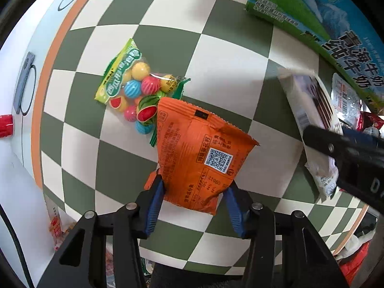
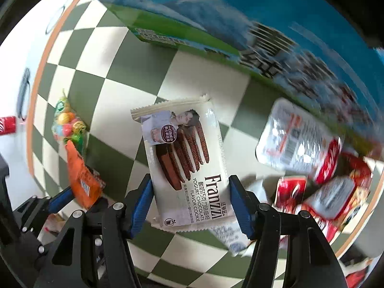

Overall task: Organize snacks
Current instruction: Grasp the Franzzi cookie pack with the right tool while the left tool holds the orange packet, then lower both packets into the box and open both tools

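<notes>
Left gripper [image 1: 193,195] is closed onto the lower end of an orange foil seed packet [image 1: 198,148] with a QR code, blue pads pinching both sides, the packet raised over the green-and-cream checkered worktop [image 1: 230,55]. Right gripper [image 2: 190,202] is likewise clamped on a white Franzzi yogurt chocolate cookie packet [image 2: 184,158], held flat between its blue pads.

At 10 o'clock from the orange packet lies a clear bag of coloured gumballs [image 1: 134,88], its lower edge just under the orange one. A large blue-and-green milk carton box [image 1: 312,16] fills the 1 o'clock corner. At 3 o'clock in the right view sits a blurred heap of red and white wrapped snacks [image 2: 319,168].

Sorting looks to be midway: two packets in hand, the gumballs and the heap apparently unsorted.
</notes>
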Demonstrator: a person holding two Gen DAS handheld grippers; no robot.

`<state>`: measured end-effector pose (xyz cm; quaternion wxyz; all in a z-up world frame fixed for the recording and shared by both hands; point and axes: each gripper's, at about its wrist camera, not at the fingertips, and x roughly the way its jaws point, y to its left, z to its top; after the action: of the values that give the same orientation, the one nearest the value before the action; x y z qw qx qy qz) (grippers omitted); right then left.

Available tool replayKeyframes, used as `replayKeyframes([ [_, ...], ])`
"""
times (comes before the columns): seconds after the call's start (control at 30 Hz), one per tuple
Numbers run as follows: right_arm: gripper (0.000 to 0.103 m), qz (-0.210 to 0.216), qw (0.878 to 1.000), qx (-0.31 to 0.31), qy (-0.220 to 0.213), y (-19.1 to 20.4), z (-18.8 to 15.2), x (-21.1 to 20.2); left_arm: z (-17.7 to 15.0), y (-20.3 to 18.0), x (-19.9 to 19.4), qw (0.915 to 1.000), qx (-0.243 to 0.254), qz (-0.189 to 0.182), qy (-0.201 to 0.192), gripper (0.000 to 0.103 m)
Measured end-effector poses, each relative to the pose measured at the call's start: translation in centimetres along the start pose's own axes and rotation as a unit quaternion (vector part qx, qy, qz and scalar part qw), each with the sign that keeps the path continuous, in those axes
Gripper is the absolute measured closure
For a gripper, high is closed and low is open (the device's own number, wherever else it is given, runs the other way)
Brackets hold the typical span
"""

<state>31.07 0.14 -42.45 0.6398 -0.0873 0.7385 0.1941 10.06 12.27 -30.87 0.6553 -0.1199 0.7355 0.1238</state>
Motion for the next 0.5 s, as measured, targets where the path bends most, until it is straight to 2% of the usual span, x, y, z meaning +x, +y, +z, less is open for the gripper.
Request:
replayKeyframes([
  [0.17, 0.039, 0.032, 0.999, 0.033, -0.014, -3.5, -4.1, -2.5, -0.9, -0.4, -2.2, 0.9998, 0.006, -0.004, -0.019, 0.059],
  [0.33, 0.039, 0.042, 0.997, 0.048, -0.038, -5.9, -7.4, -4.9, -1.3, -1.5, -5.4, 0.9987, 0.019, -0.012, -0.045, 0.061],
  [0.5, 0.039, 0.063, 0.993, 0.072, -0.07, -6.7, -10.0, -10.2, -1.8, -3.1, -9.7, 0.995, 0.046, -0.026, -0.085, 0.062],
])
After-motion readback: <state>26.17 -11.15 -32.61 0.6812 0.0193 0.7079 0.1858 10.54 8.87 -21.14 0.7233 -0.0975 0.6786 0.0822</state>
